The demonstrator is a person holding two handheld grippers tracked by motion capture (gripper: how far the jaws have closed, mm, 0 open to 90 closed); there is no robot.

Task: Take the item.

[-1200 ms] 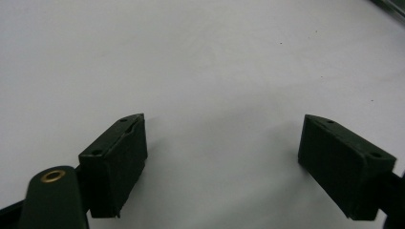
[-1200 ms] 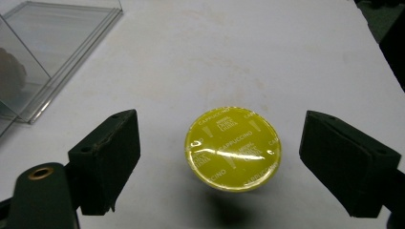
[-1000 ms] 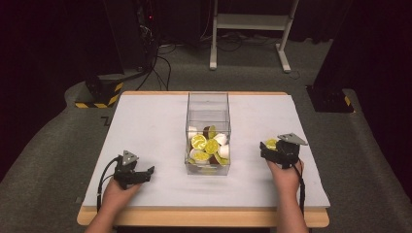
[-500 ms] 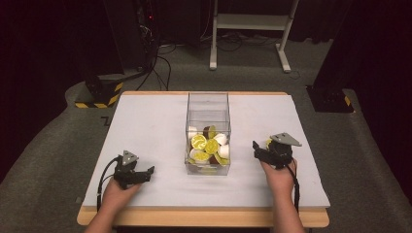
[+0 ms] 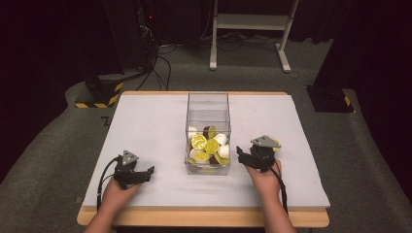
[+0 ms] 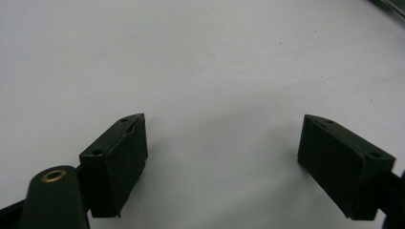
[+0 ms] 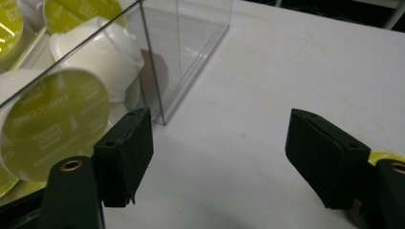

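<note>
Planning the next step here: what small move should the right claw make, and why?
Probably lift the right claw and carry it over the clear box's open top. It is open and empty beside the box wall, and the coffee pods sit inside, reachable only from above. The left claw rests open on the table.
</note>
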